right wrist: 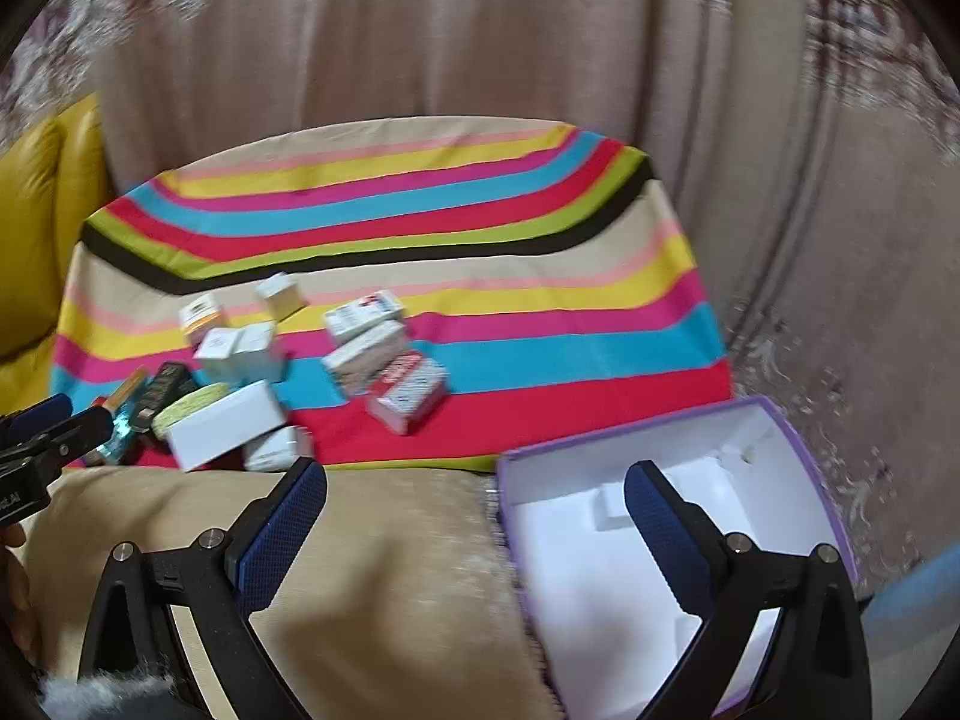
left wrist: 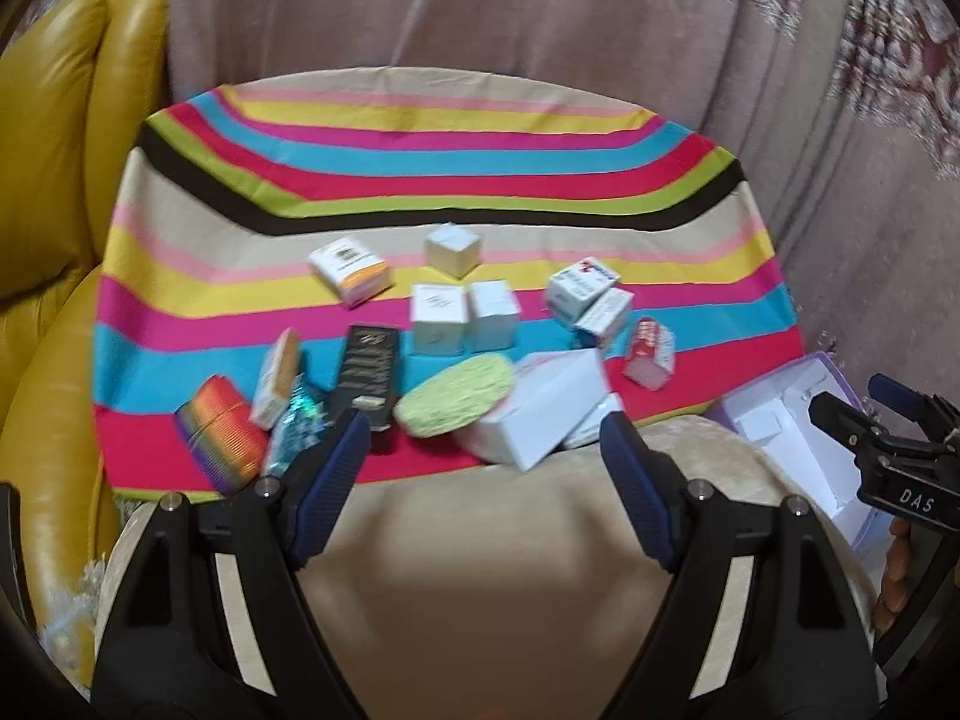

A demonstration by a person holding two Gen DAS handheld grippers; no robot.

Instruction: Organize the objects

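Both jaws gape, apparently empty (blurred), near purple box (right wrist: 798,450)

curtain (left wrist: 480,12): pinkish, pleated | armchair (left wrist: 54,150): yellow leather, left | carpet (right wrist: 840,300): patterned

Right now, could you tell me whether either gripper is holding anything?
Nothing is held: the left gripper and the right gripper both stand open and empty.

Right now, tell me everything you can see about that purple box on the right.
The purple box is an open, lidless carton: lilac outer walls, white inside, with a moulded white insert of empty recesses. It looks like cardboard. It sits flat on the beige cushion, just off the striped cloth's near corner. Nothing lies in it.
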